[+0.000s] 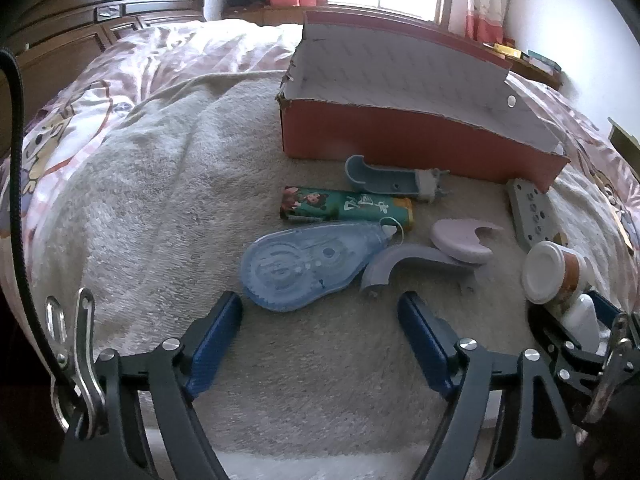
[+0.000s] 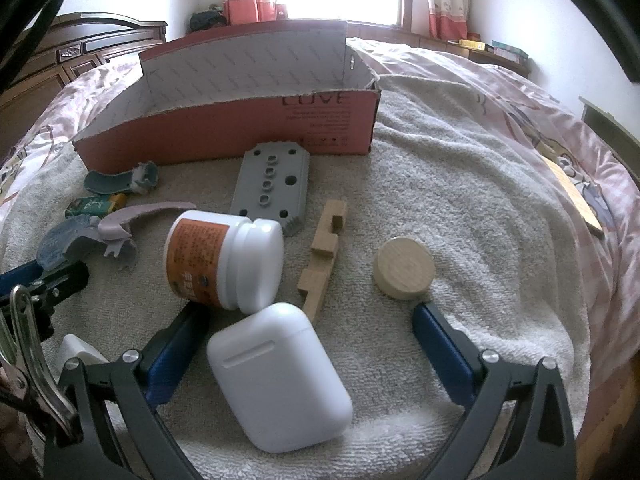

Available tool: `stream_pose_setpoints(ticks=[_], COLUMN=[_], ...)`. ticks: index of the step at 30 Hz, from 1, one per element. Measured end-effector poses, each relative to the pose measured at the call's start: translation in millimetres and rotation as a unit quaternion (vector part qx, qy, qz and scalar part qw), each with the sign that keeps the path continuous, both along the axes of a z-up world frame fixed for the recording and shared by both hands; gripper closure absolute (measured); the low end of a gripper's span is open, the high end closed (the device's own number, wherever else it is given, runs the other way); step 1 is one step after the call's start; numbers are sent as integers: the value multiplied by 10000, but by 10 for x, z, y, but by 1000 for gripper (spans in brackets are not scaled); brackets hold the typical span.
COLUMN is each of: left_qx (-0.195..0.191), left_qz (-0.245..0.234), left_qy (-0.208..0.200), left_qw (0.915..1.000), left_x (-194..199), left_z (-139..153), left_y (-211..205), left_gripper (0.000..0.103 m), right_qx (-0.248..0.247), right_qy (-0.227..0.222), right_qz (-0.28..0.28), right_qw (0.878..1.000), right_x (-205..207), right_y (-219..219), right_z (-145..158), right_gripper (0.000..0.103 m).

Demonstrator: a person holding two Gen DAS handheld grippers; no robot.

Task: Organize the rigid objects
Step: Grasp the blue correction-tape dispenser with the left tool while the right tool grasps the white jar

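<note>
Both hand-held grippers spread wide, nothing pinched. Left hand-held gripper (image 1: 320, 312) hovered by blue tape dispenser (image 1: 308, 266). Right hand-held gripper (image 2: 312, 324) straddled white earbud case (image 2: 278, 376) on towel (image 2: 460, 184) on bed, w/ red box (image 2: 240, 132) behind.

On the towel (image 2: 460, 168) before you: one red cardboard box (image 2: 224, 140), one correction-tape dispenser (image 1: 308, 264), one green lighter (image 1: 348, 208), one white jar (image 2: 224, 258), one earbud case (image 2: 276, 376), one perforated grey plate (image 2: 272, 188), one wooden disc (image 2: 404, 268), one notched wooden block (image 2: 324, 252), three curved plastic pieces.
</note>
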State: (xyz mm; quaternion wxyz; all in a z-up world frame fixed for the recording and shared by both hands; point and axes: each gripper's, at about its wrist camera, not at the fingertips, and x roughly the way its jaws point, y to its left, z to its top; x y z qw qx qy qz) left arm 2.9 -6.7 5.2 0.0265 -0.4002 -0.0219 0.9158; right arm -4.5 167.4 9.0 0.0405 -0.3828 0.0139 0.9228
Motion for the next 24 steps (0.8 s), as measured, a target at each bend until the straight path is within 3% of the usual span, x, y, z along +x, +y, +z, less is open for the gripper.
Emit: stream_pose_setpoints(ticks=[7,12,18,24], left_qx=[-7,215,443,137], left_qz=[14,214,65,8], left_qy=[95,112,67,191], left_qw=[10000,9995,9990,9997], left_x=[23,8,-38,-153], left_z=[89,104,114,114], left_y=[-144,-299,-241,-139], left_gripper=[23,23,23,23], right_qx=[-3,-5,-7,-9], right_qy=[4,7,9,13], right_qz=[-1,-1,0,-1], right_qw=[10000,10000,10000,10000], right_x=[-1,-1,-1,0], right_y=[8,11,14,11], right_z=[1,1,0,-2], right_gripper=[0,0,0,0])
